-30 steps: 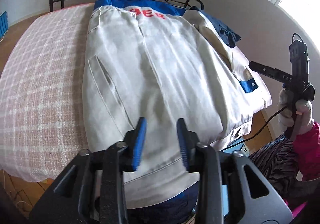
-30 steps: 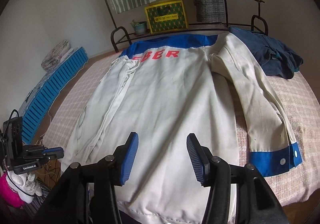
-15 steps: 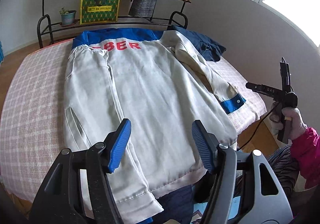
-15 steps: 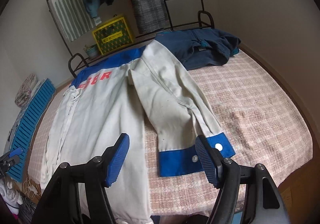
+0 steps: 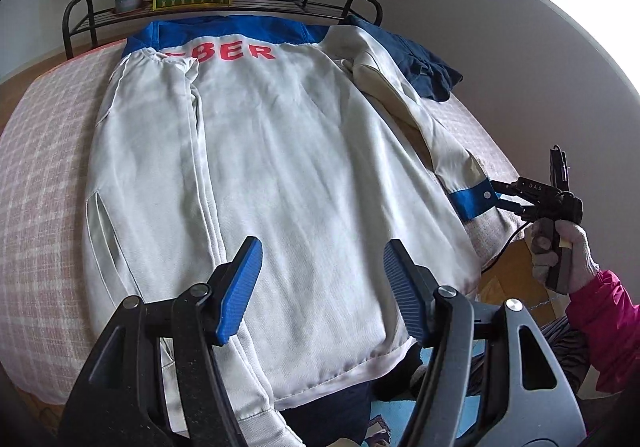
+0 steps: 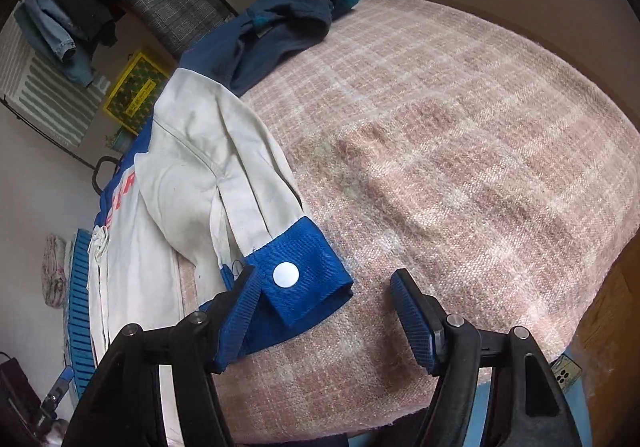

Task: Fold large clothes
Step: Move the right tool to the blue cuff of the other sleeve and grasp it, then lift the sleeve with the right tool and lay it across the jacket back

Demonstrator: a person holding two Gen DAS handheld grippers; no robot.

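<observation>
The cream cotton jacket with blue yoke (image 5: 280,175) lies back-up on the pink checked bed (image 6: 460,151), one sleeve folded in, so the right hand-held gripper (image 6: 324,311), jaws spread, reaches the other sleeve's blue cuff (image 6: 304,287) while the left hand-held gripper (image 5: 320,287) hovers spread and empty over the hem.

Red "BER" on jacket (image 5: 256,135) back

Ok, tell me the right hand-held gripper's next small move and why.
Probably ease forward and close on the blue cuff. The right hand-held gripper is open, its jaws just widened, with the cuff only partly between them; the outstretched sleeve needs folding in.
</observation>
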